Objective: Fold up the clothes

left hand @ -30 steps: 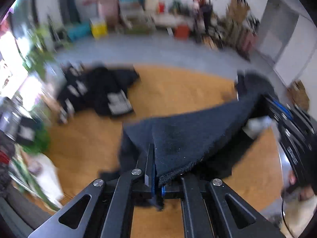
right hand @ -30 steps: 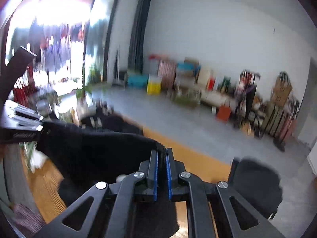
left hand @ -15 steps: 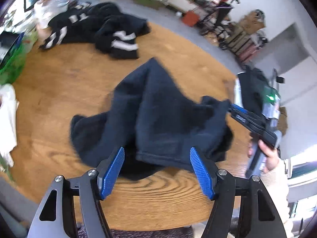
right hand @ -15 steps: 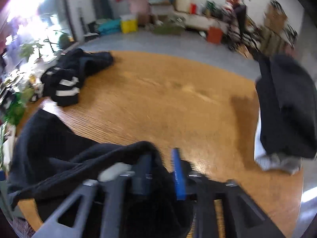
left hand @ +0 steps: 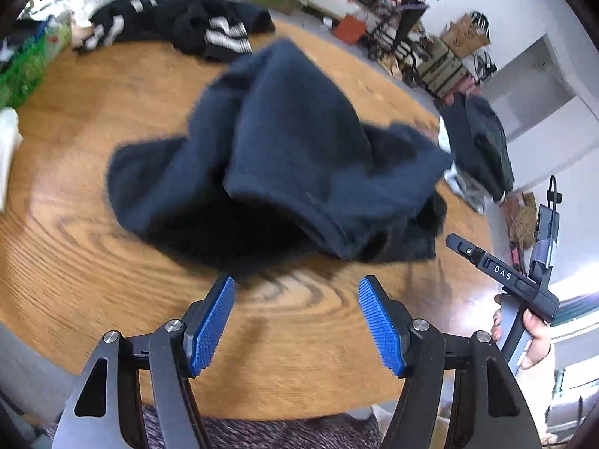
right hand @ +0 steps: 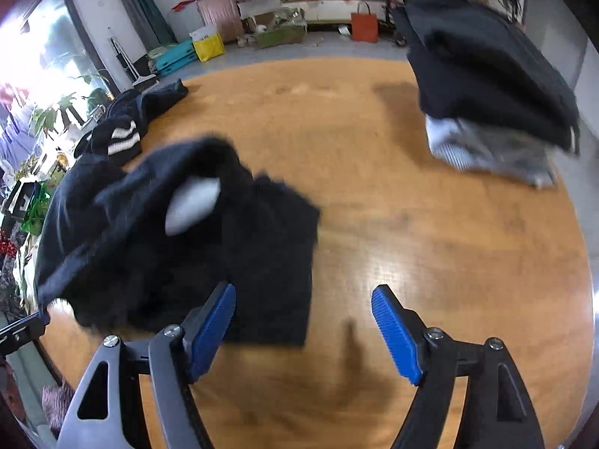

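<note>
Blue ribbed pads on the left hand-held gripper (left hand: 295, 321) stand wide apart with only bare wood between them, and the right hand-held gripper (right hand: 303, 331) is spread wide too, gripping nothing, its left pad just over the cloth's near edge. Just beyond both, the dark navy garment (left hand: 284, 157) lies rumpled on the round wooden tabletop (left hand: 75, 247), one fold humped over an open hollow. Farther off sit a striped black heap (left hand: 194, 26) and a folded stack (right hand: 486, 86).

The risk, I judge: dropped bunched like this, layers may be pinched together at the next grasp, giving a crooked fold.

A second ago both hand-held grippers clamped the garment aloft; since then their jaws have been opening, and it has dropped onto the wood.
</note>
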Tool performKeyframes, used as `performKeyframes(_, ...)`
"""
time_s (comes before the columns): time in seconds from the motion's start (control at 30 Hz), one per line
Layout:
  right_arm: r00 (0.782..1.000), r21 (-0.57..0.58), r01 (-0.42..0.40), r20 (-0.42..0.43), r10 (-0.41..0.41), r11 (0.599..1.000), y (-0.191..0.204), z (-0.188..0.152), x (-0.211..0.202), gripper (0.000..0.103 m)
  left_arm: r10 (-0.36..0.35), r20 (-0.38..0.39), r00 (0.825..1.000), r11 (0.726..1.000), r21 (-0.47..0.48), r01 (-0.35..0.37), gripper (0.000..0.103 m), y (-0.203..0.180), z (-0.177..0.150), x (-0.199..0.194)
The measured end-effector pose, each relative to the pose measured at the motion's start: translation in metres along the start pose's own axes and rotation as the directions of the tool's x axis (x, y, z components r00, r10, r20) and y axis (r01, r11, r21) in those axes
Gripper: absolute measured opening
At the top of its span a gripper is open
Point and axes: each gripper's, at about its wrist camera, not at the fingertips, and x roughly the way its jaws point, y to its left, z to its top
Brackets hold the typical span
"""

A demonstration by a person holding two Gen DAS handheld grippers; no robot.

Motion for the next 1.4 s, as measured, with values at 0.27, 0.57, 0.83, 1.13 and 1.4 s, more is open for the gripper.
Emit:
performKeyframes(0.27, 0.998, -0.044, -0.044, 0.031, 0.046, 0.998, 0.022, -0.016, 0.001, 0.079, -0.063, -0.028, 0.998, 0.998, -0.008, 0.062, 0.07, -0.033, -0.019, 0.024)
performKeyframes(0.57, 0.995, -0.021, -0.103, -0.004, 0.103, 0.994, 0.014, -0.015, 0.015, 0.079, 0.028, 0.056, 0.998, 0.999, 0.032, -0.03, 0.066, -0.057, -0.001, 0.043)
performKeyframes(0.83, 0.986, 0.0, -0.166, 0.001, 0.166, 0.986, 0.012, -0.006, 0.027, 0.08, 0.004, 0.083, 0.997, 1.0, 0.02, -0.006, 0.051, -0.052, 0.004, 0.054)
performKeyframes(1.13, 0.985, -0.042, -0.17, -0.017, 0.169, 0.985, 0.025, -0.008, 0.036, 0.081, -0.008, 0.09, 0.996, 1.0, 0.023, 0.006, 0.026, -0.05, 0.002, 0.062)
performKeyframes(1.4, 0.988, -0.086, -0.152, -0.016, 0.152, 0.985, 0.034, -0.014, 0.039, 0.088, -0.076, 0.09, 0.993, 0.994, -0.065, 0.082, 0.012, -0.032, 0.008, 0.062)
